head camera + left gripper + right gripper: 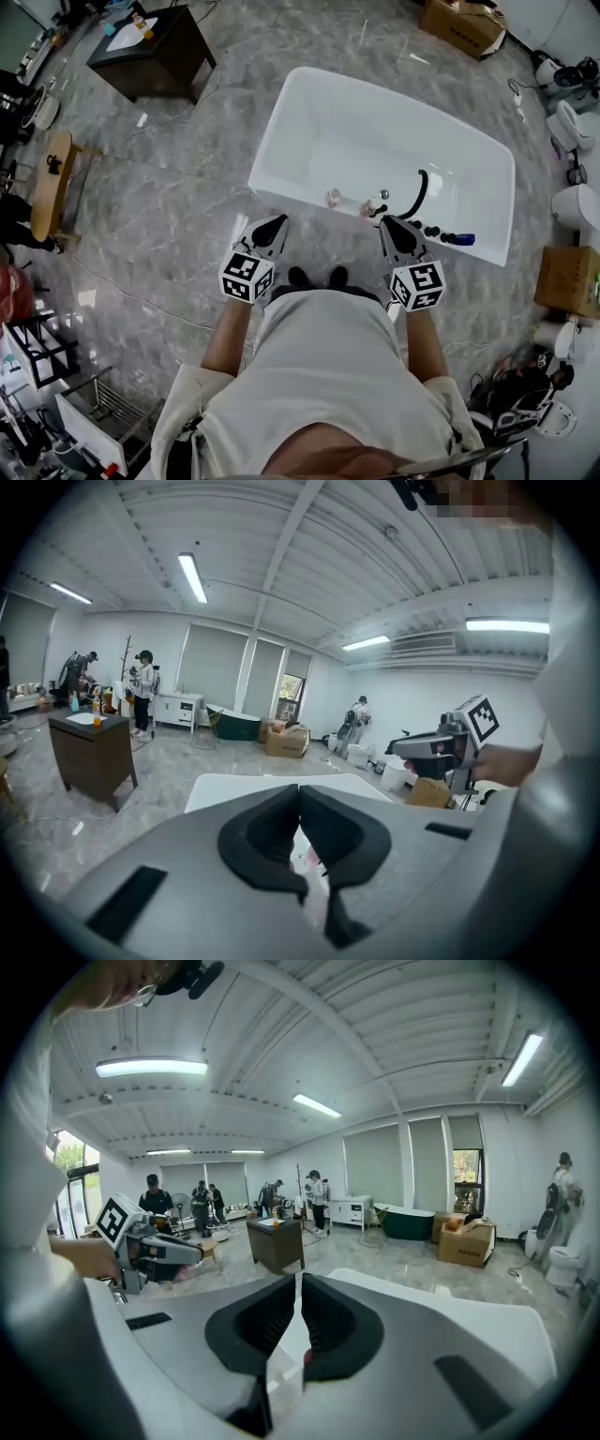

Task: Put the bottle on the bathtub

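A white bathtub [281, 141] stands in front of me on the grey floor. On its near rim stand two small pinkish bottles [334, 197] [367, 207], beside a black hose [421, 190] and a blue item [464, 239]. My left gripper [278, 221] hovers just short of the near rim, left of the bottles, with its jaws shut and nothing between them [300, 791]. To the right of the bottles, at the rim, my right gripper [386, 221] is also shut and empty [298, 1279]. Both point over the tub [216, 785] [450, 1312].
A dark wooden table [155, 52] stands at the far left, a cardboard box [464, 23] beyond the tub, another box [567, 279] and white toilets [574, 122] at the right. A wooden bench [52, 183] and floor cables lie at the left. Several people stand in the background [317, 1199].
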Demonstrator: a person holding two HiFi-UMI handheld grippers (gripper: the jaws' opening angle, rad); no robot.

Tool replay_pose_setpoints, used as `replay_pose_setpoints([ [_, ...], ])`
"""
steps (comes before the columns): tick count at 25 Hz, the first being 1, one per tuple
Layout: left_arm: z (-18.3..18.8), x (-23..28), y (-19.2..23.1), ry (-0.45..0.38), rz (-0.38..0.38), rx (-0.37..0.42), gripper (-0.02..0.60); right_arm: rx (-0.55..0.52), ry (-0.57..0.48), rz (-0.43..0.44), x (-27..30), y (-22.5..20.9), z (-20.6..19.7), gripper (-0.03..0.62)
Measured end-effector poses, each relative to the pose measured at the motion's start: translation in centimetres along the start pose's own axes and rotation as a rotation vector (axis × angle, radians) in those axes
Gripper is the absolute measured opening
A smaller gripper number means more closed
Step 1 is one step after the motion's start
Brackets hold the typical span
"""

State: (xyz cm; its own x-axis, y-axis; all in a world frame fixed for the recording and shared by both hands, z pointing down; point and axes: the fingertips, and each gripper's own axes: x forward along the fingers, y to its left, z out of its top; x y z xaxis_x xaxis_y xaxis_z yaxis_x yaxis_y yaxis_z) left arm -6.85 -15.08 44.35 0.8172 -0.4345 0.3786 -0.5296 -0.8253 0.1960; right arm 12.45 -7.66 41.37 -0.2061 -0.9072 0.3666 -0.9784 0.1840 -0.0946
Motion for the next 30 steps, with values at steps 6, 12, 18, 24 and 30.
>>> replay_pose_setpoints([
  [6, 2.6, 0.1, -0.6, -0.048, 0.030, 0.026, 0.009, 0.002, -0.034, 0.024, -0.6, -1.1, 1.1, 0.041],
  [12, 4.0, -0.2, -0.6, -0.072, 0.057, 0.046, 0.009, -0.015, -0.056, 0.032, -1.0, -1.3, 2.0, 0.031],
  [18, 4.2, -0.1, -0.4, -0.063, 0.068, 0.050, 0.009, -0.010, -0.067, 0.048, -0.5, -1.7, 2.8, 0.031],
  [24, 4.0, 0.4, -0.9, -0.062, 0.068, 0.051, 0.009, -0.020, -0.064, 0.068, -0.3, -1.6, 2.6, 0.031],
  [30, 4.4, 0.8, -0.5, -0.069, 0.077, 0.059, 0.009, -0.014, -0.066, 0.077, 0.1, -1.8, 2.8, 0.031],
])
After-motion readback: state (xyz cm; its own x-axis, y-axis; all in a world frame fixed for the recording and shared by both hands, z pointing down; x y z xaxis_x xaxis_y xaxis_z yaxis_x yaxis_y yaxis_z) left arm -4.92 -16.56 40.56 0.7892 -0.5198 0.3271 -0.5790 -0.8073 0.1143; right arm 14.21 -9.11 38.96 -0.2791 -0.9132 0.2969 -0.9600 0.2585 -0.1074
